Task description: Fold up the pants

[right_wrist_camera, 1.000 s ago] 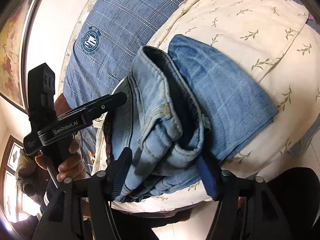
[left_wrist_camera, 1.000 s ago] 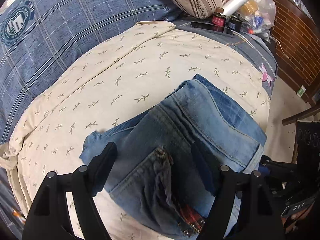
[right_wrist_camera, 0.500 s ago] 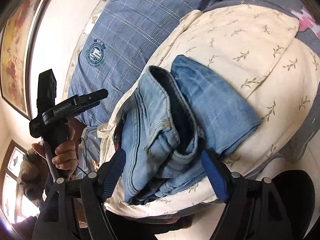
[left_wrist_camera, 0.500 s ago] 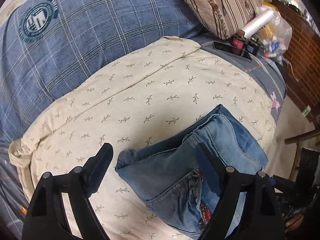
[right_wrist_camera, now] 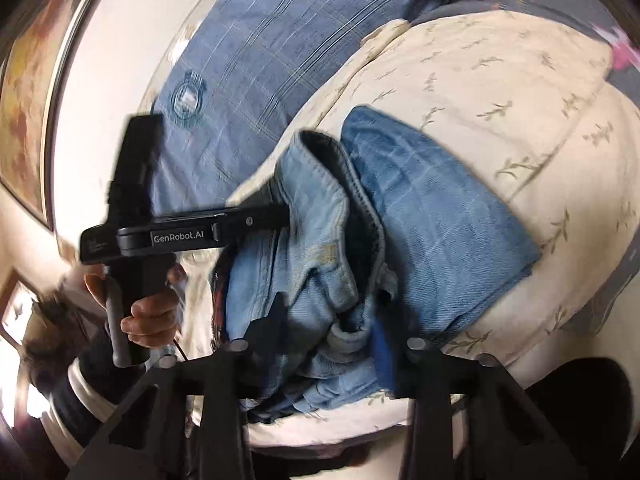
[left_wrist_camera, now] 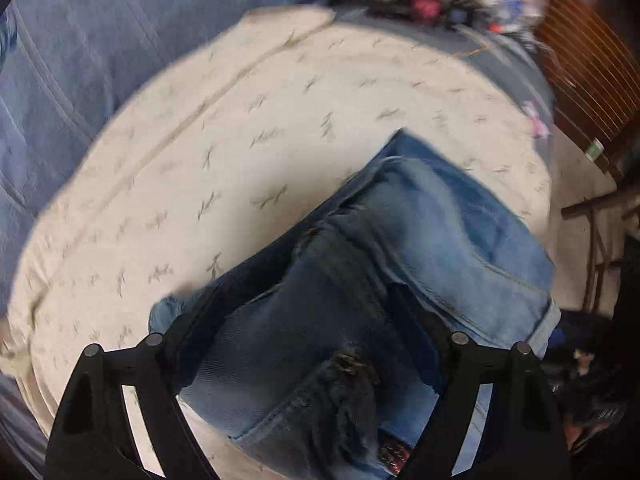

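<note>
On the left, my left hand (right_wrist_camera: 150,304) grips the black handle of my left gripper (left_wrist_camera: 308,320), which points steeply down over the near end of the folded jeans (left_wrist_camera: 400,272). Its jaws stand wide, one finger on each side of the dark denim by the pocket, and they have just narrowed a little. I cannot tell whether the pads (left_wrist_camera: 416,332) press the cloth yet, as this view is blurred.

In the middle, the jeans lie in a thick, uneven bundle on a cream pillow with a small leaf print (left_wrist_camera: 200,152), which rests on a blue checked quilt (right_wrist_camera: 280,40). From the right wrist view, the waistband gapes open and a smoother folded leg panel lies to its right.

On the right, my right gripper (right_wrist_camera: 328,328) has just been closing. Its jaws are now narrow around a bunched lump of denim at the near edge, and they appear to pinch it.

Risks, as I judge them: the right jaws may hold only the top layer, so lifting could peel the stack apart and undo the fold. The soft, rounded pillow could let the bundle slide toward its edge. If the left jaws close on loose cloth alone, the bundle could twist when both hands move.
</note>
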Tool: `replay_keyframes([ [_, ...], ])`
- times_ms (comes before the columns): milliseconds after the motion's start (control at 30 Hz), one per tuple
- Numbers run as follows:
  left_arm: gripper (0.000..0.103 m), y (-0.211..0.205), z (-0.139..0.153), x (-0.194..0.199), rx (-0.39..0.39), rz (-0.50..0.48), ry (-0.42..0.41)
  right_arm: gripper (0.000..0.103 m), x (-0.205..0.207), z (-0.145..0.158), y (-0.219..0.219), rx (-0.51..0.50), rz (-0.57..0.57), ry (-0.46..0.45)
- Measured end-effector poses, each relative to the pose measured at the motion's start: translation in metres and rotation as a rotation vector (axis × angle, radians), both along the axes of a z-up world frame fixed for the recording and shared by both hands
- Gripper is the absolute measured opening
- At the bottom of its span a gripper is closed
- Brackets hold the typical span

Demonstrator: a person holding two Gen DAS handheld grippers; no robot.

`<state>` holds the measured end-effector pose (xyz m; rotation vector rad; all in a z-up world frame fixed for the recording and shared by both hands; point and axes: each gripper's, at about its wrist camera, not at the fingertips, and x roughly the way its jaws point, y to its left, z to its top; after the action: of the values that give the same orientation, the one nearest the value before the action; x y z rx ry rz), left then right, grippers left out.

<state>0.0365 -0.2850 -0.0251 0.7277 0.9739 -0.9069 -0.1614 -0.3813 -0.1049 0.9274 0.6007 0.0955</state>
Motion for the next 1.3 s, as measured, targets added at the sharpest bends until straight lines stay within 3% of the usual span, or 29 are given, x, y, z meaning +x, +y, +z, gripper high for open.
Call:
replay_keyframes([
  [33, 0.066, 0.002, 0.007, -0.007, -0.02, -0.017, 0.009, 0.033, -0.004, 0.009, -0.002, 0.017, 0.014, -0.048],
  [67, 0.063, 0.004, 0.015, -0.012, -0.039, -0.022, 0.009, 0.033, -0.008, 0.017, -0.003, 0.015, 0.018, -0.082],
  [167, 0.06, 0.0, 0.044, -0.024, -0.138, -0.057, 0.047, 0.033, -0.018, 0.038, -0.01, -0.018, 0.01, -0.15],
  [267, 0.061, -0.023, 0.057, -0.037, -0.194, -0.087, 0.071, 0.032, -0.023, 0.032, -0.025, -0.032, -0.042, -0.141],
  [367, 0.062, -0.051, 0.034, -0.046, -0.122, -0.083, 0.01, 0.032, -0.023, -0.005, -0.045, 0.015, -0.106, -0.053],
  [433, 0.061, -0.063, 0.009, -0.041, -0.041, -0.064, 0.04, 0.033, -0.021, -0.026, -0.051, 0.059, -0.104, 0.0],
  [467, 0.061, -0.064, 0.003, -0.04, -0.025, -0.063, 0.033, 0.033, -0.023, -0.034, -0.054, 0.119, -0.103, -0.015],
  [600, 0.062, -0.053, 0.029, -0.04, -0.057, -0.131, 0.005, 0.046, -0.026, -0.022, -0.054, 0.093, -0.066, -0.04],
  [633, 0.066, -0.051, 0.036, -0.038, -0.064, -0.145, -0.021, 0.05, -0.026, -0.019, -0.053, 0.085, -0.06, -0.042],
  [667, 0.08, -0.05, 0.045, -0.035, -0.069, -0.157, -0.058, 0.052, -0.025, -0.019, -0.054, 0.089, -0.056, -0.044],
  [700, 0.086, -0.048, 0.05, -0.031, -0.072, -0.162, -0.09, 0.054, -0.025, -0.02, -0.054, 0.096, -0.055, -0.046],
  [767, 0.088, -0.047, 0.055, -0.016, -0.062, -0.141, -0.13, 0.058, -0.024, -0.021, -0.055, 0.119, -0.065, -0.055],
  [900, 0.088, -0.057, 0.03, 0.015, 0.057, -0.101, -0.068, 0.061, -0.019, -0.022, -0.047, 0.147, -0.052, -0.061],
  [1000, 0.088, -0.06, 0.0, 0.02, 0.15, -0.093, -0.016, 0.071, -0.015, -0.02, -0.043, 0.144, -0.048, -0.067],
  [1133, 0.088, -0.05, -0.013, 0.007, 0.1, -0.146, 0.117, 0.073, -0.009, -0.021, -0.041, 0.152, -0.041, -0.067],
  [1233, 0.088, -0.045, -0.01, -0.01, 0.082, -0.206, 0.028, 0.073, -0.005, -0.022, -0.041, 0.141, -0.033, -0.056],
  [1300, 0.083, -0.046, -0.004, -0.012, 0.084, -0.219, 0.026, 0.073, -0.004, -0.023, -0.042, 0.148, -0.03, -0.061],
])
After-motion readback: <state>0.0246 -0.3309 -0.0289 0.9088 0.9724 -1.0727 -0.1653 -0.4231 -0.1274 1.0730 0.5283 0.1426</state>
